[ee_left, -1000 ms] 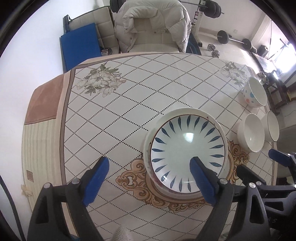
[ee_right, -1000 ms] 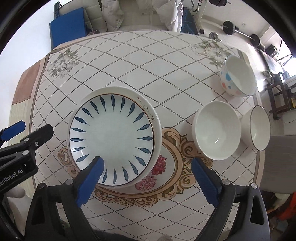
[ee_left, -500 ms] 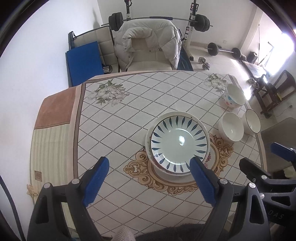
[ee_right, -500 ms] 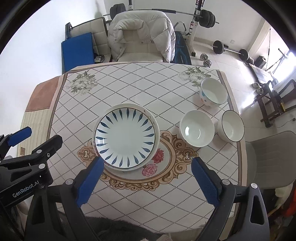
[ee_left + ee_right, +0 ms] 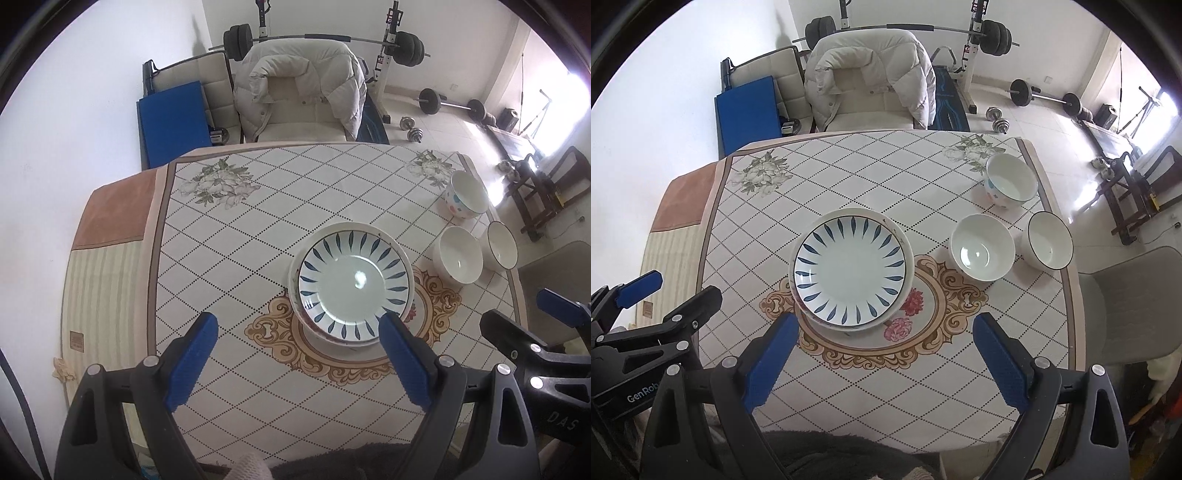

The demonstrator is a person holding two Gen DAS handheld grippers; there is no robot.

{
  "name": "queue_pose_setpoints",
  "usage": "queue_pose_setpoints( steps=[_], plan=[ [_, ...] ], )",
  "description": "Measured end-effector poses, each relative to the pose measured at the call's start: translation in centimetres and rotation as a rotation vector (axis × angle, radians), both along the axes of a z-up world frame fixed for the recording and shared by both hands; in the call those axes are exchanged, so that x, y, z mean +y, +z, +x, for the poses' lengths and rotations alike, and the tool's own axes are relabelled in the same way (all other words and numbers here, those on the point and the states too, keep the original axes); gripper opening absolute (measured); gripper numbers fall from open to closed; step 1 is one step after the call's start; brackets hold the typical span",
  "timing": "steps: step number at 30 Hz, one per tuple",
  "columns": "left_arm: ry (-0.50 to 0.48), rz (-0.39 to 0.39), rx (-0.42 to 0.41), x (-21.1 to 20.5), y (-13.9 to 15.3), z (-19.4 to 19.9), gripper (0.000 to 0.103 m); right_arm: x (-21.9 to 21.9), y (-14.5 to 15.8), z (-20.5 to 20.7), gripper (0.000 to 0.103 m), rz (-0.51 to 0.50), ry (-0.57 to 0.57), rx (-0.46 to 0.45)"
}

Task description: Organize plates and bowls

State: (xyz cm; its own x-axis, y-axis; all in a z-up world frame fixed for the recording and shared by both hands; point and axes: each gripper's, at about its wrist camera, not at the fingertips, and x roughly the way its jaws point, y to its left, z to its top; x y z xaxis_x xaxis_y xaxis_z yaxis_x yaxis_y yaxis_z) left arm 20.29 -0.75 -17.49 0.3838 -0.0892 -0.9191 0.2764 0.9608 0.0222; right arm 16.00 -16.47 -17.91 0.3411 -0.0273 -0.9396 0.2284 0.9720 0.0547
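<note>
- Home-gym room behind: weight bench w/ barbell (image 5: pixel 317 37), puffy white jacket (image 5: pixel 299 77) draped over a chair, blue mat (image 5: pixel 171 122) against the wall, dumbbells on the tiled floor.
- Table (image 5: pixel 849 177) wears a glossy cloth w/ a diamond grid, flower corners and a gold scroll medallion mid-table.
- What changed: over the last sec both grippers have pulled up and back from the dishes; a sec ago the plate filled each view, now the whole table shows (so the plate stacking looks done).
- Left gripper (image 5: pixel 295 350): blue pads wide apart, holding nothing, hovering above the near table edge. Right gripper (image 5: pixel 886 350): same, jaws spread, empty.
- Blue-leaf plate (image 5: pixel 849 271) sits on top of a larger plate (image 5: pixel 849 212) whose white rim peeks out around it; the stack rests near mid-table, overlapping the medallion's left part. Both glazed ceramic, round, shallow.
- Three bowls on the right side, not yet nested: plain white bowl (image 5: pixel 982 253) and dark-rimmed bowl (image 5: pixel 1051 240) just beside each other, dotted bowl (image 5: pixel 1010 181) farther back near the flower corner.
- Judgement: bowls are next, prob. the right gripper's job since they're on its side. Smooth curved glaze could slip, so a rim pinch needs care.
</note>
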Motion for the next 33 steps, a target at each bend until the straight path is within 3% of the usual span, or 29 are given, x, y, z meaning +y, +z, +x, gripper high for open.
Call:
queue_pose_setpoints(
  steps=[6,10,16,21,22,25,26,29,33],
  plan=[
    [0.020,0.046,-0.127,-4.5,1.0,0.4,0.089,-4.4,0.0,0.1,0.097,0.066,0.024,-0.126],
    [-0.001,0.050,-0.123,-9.0,0.2,1.5,0.089,-9.6,-0.8,0.2,0.097,0.076,-0.002,-0.151],
    [-0.048,0.029,0.012,-16.9,-3.9,4.3,0.089,-20.4,-4.4,-0.1,0.097,0.160,-0.140,-0.085],
    [-0.074,0.035,0.194,-22.0,-10.0,7.8,0.089,-27.3,-9.7,0.4,0.097,0.252,-0.193,0.020],
    [-0.084,0.031,0.231,-22.8,-11.3,8.4,0.085,-28.2,-10.9,0.7,0.097,0.279,-0.194,0.038],
    [-0.107,0.024,0.351,-24.6,-14.8,10.2,0.055,-29.4,-14.6,1.6,0.095,0.349,-0.191,0.094],
    [-0.116,0.026,0.390,-25.2,-16.0,10.8,0.051,-29.6,-15.8,2.0,0.092,0.376,-0.190,0.116],
    [-0.145,0.025,0.465,-26.3,-18.6,12.0,0.046,-29.2,-19.1,3.5,0.077,0.448,-0.186,0.176],
    [-0.204,0.073,0.500,-27.7,-20.7,12.3,0.041,-28.1,-21.5,5.1,0.063,0.421,-0.179,0.202]
  ],
)
